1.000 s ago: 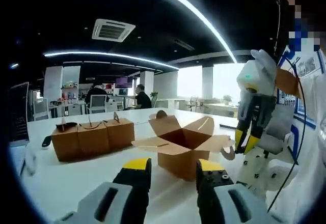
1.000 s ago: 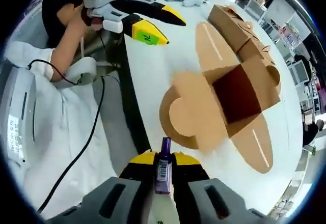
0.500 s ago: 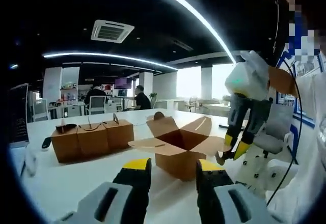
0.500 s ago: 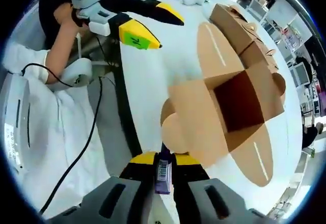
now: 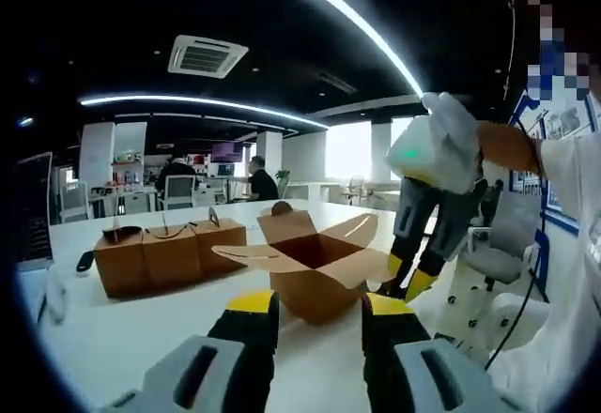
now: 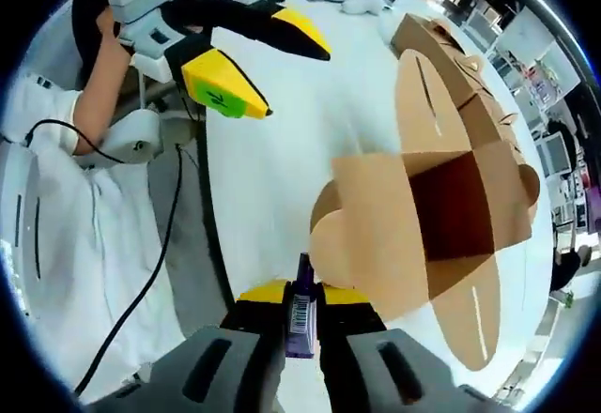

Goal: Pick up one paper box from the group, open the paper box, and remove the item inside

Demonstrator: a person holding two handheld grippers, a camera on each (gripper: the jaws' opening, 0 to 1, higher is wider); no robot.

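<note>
An open brown paper box [image 5: 305,267] stands on the white table [image 5: 141,338], its flaps spread out and its inside dark. To its left is a row of closed paper boxes [image 5: 169,253]. My left gripper [image 5: 319,310] is open, nothing between its yellow-tipped jaws, just in front of the open box. In the right gripper view, my right gripper [image 6: 300,293] is shut on a small purple item [image 6: 300,314] with a barcode, beside the open box [image 6: 441,235] near the table edge. The right gripper [image 5: 402,286] hangs close to the box's right flap. The open left gripper [image 6: 296,83] enters from the upper left.
More closed boxes [image 6: 441,47] lie beyond the open one. A dark small object [image 5: 84,261] sits on the table at far left. People [image 5: 258,183] sit at desks in the back. An office chair [image 5: 498,263] and a black cable [image 6: 160,272] are off the table edge.
My right gripper has moved in toward the open box's right flap, still holding the purple item. The left gripper stays open in front of the box.
</note>
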